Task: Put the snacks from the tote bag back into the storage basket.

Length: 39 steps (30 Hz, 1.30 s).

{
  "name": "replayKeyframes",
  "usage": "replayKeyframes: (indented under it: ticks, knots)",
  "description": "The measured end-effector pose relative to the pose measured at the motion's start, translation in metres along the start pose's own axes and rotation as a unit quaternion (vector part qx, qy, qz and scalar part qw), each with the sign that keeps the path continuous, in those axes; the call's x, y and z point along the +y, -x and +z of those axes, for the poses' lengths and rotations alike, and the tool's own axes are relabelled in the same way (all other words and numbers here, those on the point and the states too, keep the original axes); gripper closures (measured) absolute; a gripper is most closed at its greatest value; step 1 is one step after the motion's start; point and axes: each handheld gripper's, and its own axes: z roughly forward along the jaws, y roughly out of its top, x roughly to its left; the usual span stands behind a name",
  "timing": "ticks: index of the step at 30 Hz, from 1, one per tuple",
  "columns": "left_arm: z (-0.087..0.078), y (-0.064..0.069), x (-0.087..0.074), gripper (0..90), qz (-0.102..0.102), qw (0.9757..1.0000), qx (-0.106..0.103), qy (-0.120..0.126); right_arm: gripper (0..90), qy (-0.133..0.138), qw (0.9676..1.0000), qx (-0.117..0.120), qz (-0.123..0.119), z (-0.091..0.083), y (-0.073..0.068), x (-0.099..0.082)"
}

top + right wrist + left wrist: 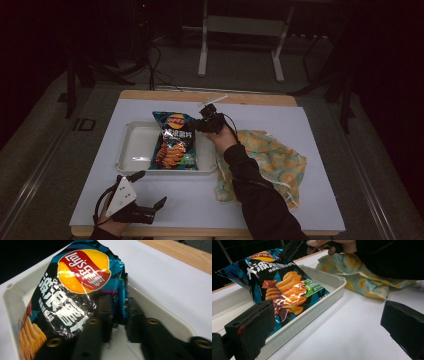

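Note:
A dark blue Lay's chips bag (pixel 175 142) lies in a white tray (pixel 132 150), with its top end raised near the far rim. My right gripper (pixel 202 122) is at the bag's upper right edge. In the right gripper view the bag (pixel 75 290) has its crinkled side edge in the gap between the black jaws of my right gripper (pixel 120 317), which stand slightly apart and look blurred. My left gripper (pixel 151 188) rests near the table's front edge, open and holding nothing. Its view looks past wide-set jaws at the bag (pixel 282 287) and tray (pixel 329 287).
A yellow and teal patterned cloth (pixel 272 160) lies crumpled right of the tray, under the right forearm. A white sheet (pixel 320 130) covers the wooden table. Dark floor, cables and a white stand lie beyond the far edge.

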Motion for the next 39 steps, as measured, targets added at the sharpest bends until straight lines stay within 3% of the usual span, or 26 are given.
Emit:
replayKeyframes:
  ticks: [3,11,16,25,26,27,29,39]
  knots:
    - [0.0,0.0,0.0,0.3,0.001,1.0,0.0,0.0,70.1,-0.008,0.9999,-0.007,-0.004,0.001,0.0,0.0]
    - [0.0,0.0,0.0,0.3,0.001,1.0,-0.001,-0.001,53.3,0.008,0.9996,-0.025,-0.001,-0.013,0.006,0.003]
    - [0.0,0.0,0.0,0.3,0.001,1.0,0.0,-0.001,47.6,0.023,0.9996,-0.014,-0.004,-0.026,0.005,0.004]
    - [0.001,0.0,0.0,0.3,0.0,1.0,0.002,-0.002,26.4,0.032,0.9987,0.016,-0.035,-0.044,-0.004,0.004]
    - [0.001,0.0,0.0,0.3,0.0,1.0,0.003,-0.002,20.7,0.035,0.9984,0.023,-0.037,-0.047,-0.004,0.004]
    - [0.001,0.0,0.0,0.3,0.001,1.0,0.003,-0.003,16.9,0.037,0.9973,0.031,-0.055,-0.054,-0.005,0.002]
    - [0.001,0.0,0.0,0.3,0.0,1.0,0.004,-0.003,14.3,0.035,0.9963,0.043,-0.065,-0.06,-0.006,-0.001]
    - [0.002,0.001,0.0,0.3,0.002,1.0,0.004,-0.007,14.1,0.056,0.9935,0.026,-0.096,-0.097,-0.005,-0.012]
